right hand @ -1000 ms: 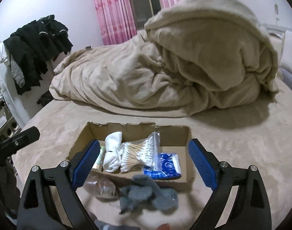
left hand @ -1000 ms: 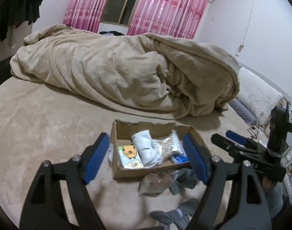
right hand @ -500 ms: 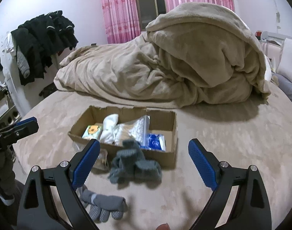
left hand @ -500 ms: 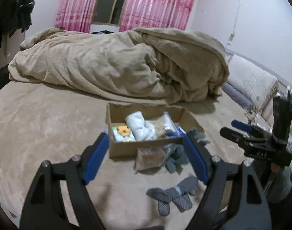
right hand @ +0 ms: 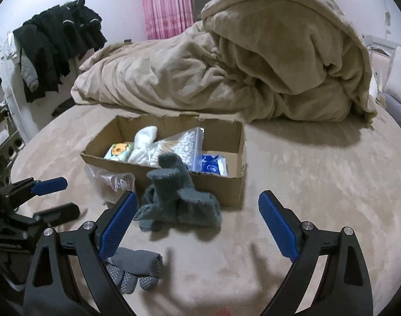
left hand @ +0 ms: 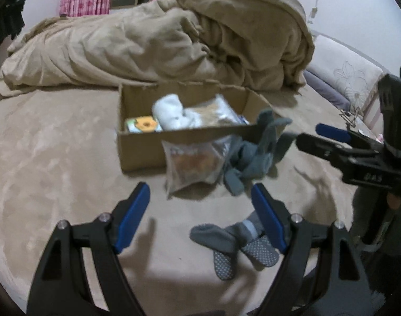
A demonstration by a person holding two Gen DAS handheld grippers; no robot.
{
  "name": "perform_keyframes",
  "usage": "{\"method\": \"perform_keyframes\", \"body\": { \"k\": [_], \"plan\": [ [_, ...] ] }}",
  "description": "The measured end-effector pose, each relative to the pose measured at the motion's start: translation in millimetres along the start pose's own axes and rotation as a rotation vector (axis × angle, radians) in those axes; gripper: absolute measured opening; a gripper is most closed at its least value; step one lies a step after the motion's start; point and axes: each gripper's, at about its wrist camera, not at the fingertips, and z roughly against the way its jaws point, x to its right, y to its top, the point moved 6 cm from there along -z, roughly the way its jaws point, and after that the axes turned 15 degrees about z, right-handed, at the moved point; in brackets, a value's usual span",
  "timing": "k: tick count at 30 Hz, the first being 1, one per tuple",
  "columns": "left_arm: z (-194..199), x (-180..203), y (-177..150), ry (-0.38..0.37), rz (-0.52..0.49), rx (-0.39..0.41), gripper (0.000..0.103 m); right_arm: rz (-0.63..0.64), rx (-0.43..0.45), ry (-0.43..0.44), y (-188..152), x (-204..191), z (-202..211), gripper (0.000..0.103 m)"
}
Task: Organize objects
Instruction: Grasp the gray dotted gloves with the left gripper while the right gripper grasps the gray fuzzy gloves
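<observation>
Fingers of my left gripper (left hand: 200, 216) stand apart, empty, above the bed (left hand: 55, 163); the box (left hand: 142, 144) sits ahead, a plastic bag (left hand: 192, 163) and grey socks (left hand: 255, 155) against its front. My right gripper (right hand: 197, 226) gapes over those socks (right hand: 179, 200).

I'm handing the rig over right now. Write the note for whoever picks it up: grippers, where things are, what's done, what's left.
Left gripper: open, empty, above the bed.
Right gripper: open, empty, in front of the box.
Cardboard box sits on the bed and already holds a white sock roll, a cotton swab bag, a blue tissue pack and a small cartoon-print pack.
Outside, against its front wall: dark grey knit socks and a clear plastic bag. Nearer still: grey grip-dot socks.
Left: get those three into the box.
</observation>
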Motion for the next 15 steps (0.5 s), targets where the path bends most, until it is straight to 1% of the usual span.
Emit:
{"method": "perform_keyframes", "body": {
  "k": [1,3,5,6,7,8,10,13,14,15],
  "plan": [
    [-1.4,1.4,-1.5,-0.006,-0.007,0.002,0.081,0.001,-0.016,-0.006,-2.3,0.3,-4.1,0.095],
    [-5.9,3.5,-5.7,0.01,-0.03,-0.001,0.081,-0.003,-0.031,0.003,-6.7,0.4,-10.8,0.095],
    [-9.0,6.8,-10.2,-0.015,-0.034,-0.007,0.081,-0.001,-0.048,-0.012,-10.8,2.2,-16.8,0.095],
    [-10.1,7.7,-13.2,-0.014,-0.042,-0.006,0.081,-0.006,-0.059,-0.012,-12.5,3.1,-19.5,0.095],
    [-13.8,8.9,-15.9,0.0,-0.051,-0.018,0.081,-0.011,-0.06,-0.005,-13.5,3.4,-21.2,0.095],
    [-17.4,10.7,-19.1,-0.002,-0.05,-0.042,0.081,-0.014,-0.06,-0.006,-15.2,4.3,-23.8,0.095],
    [-19.9,17.5,-25.4,-0.049,-0.051,-0.066,0.081,-0.02,-0.079,-0.018,-18.4,6.7,-29.0,0.095],
    [-27.2,29.8,-38.6,-0.053,-0.114,-0.082,0.081,-0.032,-0.071,-0.007,-20.3,9.1,-34.0,0.095],
    [-30.2,33.1,-43.0,-0.064,-0.123,-0.092,0.081,-0.037,-0.089,-0.016,-22.6,10.4,-38.7,0.095],
    [-34.3,35.3,-47.4,-0.067,-0.132,-0.101,0.081,-0.045,-0.103,-0.011,-23.6,10.7,-41.6,0.092]
  ]
}}
